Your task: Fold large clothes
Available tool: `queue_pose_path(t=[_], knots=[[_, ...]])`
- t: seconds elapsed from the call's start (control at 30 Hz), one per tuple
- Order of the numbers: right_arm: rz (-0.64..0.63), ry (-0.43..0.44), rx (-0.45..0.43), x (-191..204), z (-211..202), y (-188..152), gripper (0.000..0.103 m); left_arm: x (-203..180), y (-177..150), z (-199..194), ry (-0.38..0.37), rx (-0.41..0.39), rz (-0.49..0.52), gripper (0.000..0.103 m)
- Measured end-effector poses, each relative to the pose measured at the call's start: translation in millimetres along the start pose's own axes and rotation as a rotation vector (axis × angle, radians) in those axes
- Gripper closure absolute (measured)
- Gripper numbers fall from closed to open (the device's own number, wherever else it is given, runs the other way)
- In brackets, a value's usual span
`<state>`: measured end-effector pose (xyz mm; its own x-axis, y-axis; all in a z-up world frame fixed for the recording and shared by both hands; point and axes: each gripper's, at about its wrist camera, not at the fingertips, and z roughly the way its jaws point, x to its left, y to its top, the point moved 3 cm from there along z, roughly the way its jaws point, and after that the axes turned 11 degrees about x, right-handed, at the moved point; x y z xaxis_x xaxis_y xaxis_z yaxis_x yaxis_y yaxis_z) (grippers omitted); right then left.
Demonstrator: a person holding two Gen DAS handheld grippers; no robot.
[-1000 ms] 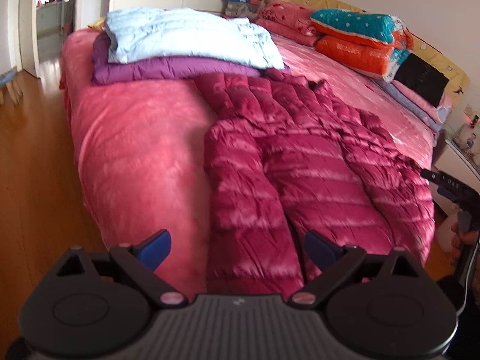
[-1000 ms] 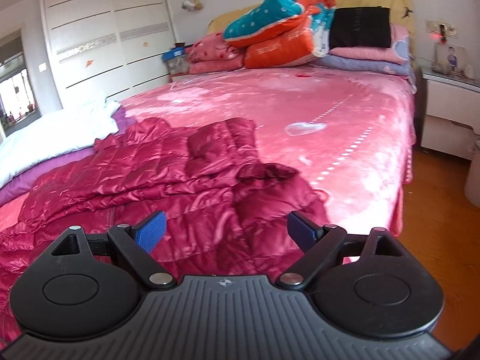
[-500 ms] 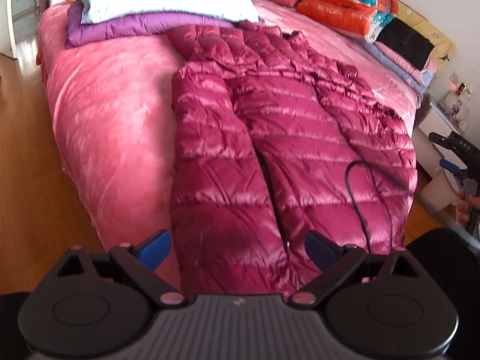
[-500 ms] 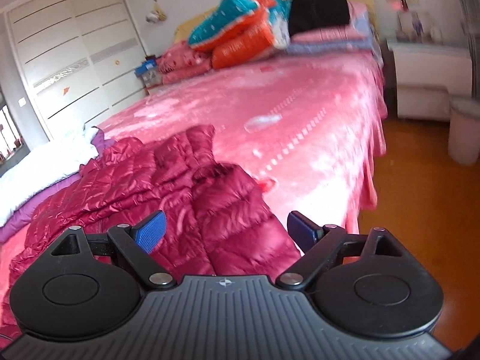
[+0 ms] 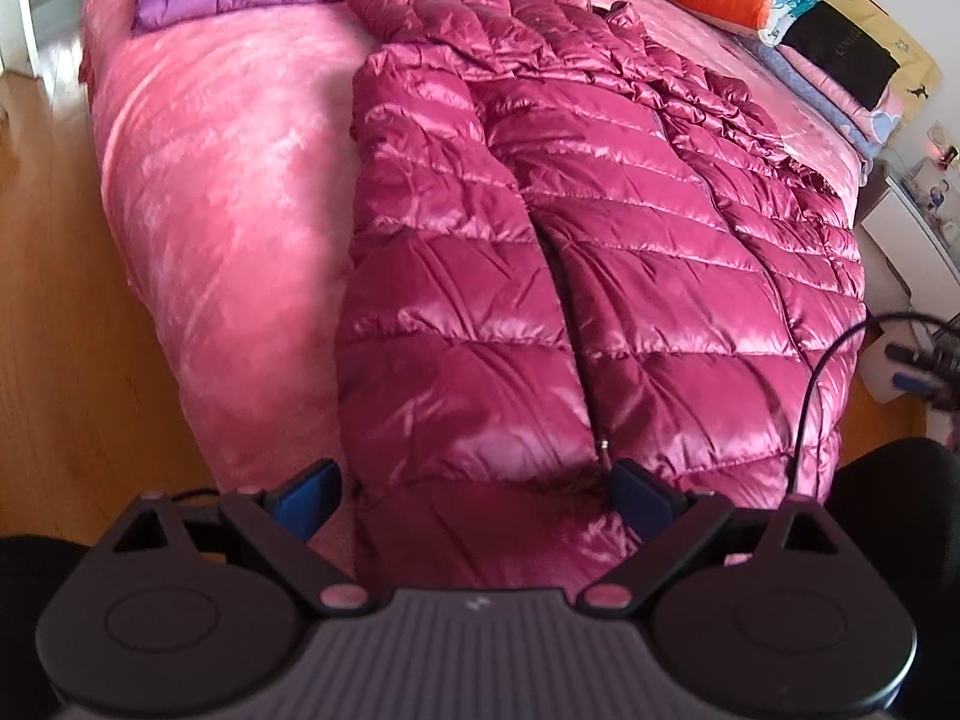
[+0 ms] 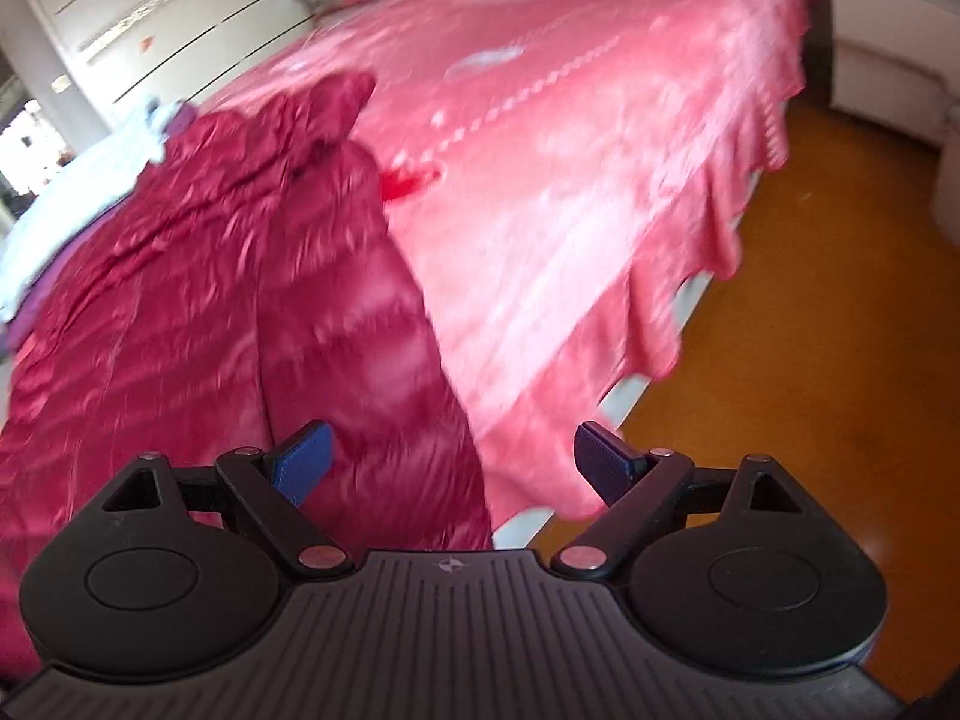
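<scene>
Both jaws gape apart, down jacket (image 5: 540,276) hem lying between each pair.

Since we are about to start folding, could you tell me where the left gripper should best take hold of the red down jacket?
Probably at the hem of the red down jacket, on the panel left of the zipper, coming in low from the bed's foot edge. That hem hangs over the edge, right between the open fingers of the left gripper, so one finger could slip underneath.
</scene>
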<state>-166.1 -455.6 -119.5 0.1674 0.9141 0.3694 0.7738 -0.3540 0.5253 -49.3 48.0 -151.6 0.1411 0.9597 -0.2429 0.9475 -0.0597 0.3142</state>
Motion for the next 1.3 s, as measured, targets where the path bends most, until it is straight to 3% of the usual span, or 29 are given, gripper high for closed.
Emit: queue_pose_path(t=[0.17,0.33,0.7,0.9,0.93,1.0,1.07,1.1,1.13,1.2,1.3], knots=[[-0.019,0.074,0.068,-10,26,-10,0.0,-11,-1,7,-0.002,0.025,0.026,0.009],[-0.004,0.204,0.1,-20,51,-11,0.0,-13,-1,9,0.005,0.032,0.013,0.009],[-0.055,0.293,0.16,-21,86,-6,0.0,-17,1,18,0.024,0.044,0.017,0.007],[-0.026,0.323,0.204,-25,99,-7,0.0,-20,1,18,0.036,0.03,0.041,0.015],[-0.031,0.327,0.203,-24,99,-7,0.005,-20,1,17,0.038,0.028,0.046,0.017],[-0.049,0.328,0.192,-18,97,-7,0.026,-22,0,16,0.039,0.021,0.057,0.023],[-0.082,0.305,0.179,-10,91,-7,0.041,-24,0,14,0.029,0.012,0.063,0.032],[-0.095,0.296,0.175,-6,88,-7,0.054,-24,0,12,0.014,0.005,0.062,0.042],[-0.108,0.286,0.17,-2,84,-7,0.059,-25,1,11,-0.011,-0.003,0.056,0.056],[-0.14,0.249,0.155,5,77,-6,0.072,-25,2,9,-0.065,-0.016,0.032,0.071],[-0.201,0.2,0.137,15,67,-2,0.083,-27,3,8,-0.111,-0.03,0.007,0.082]])
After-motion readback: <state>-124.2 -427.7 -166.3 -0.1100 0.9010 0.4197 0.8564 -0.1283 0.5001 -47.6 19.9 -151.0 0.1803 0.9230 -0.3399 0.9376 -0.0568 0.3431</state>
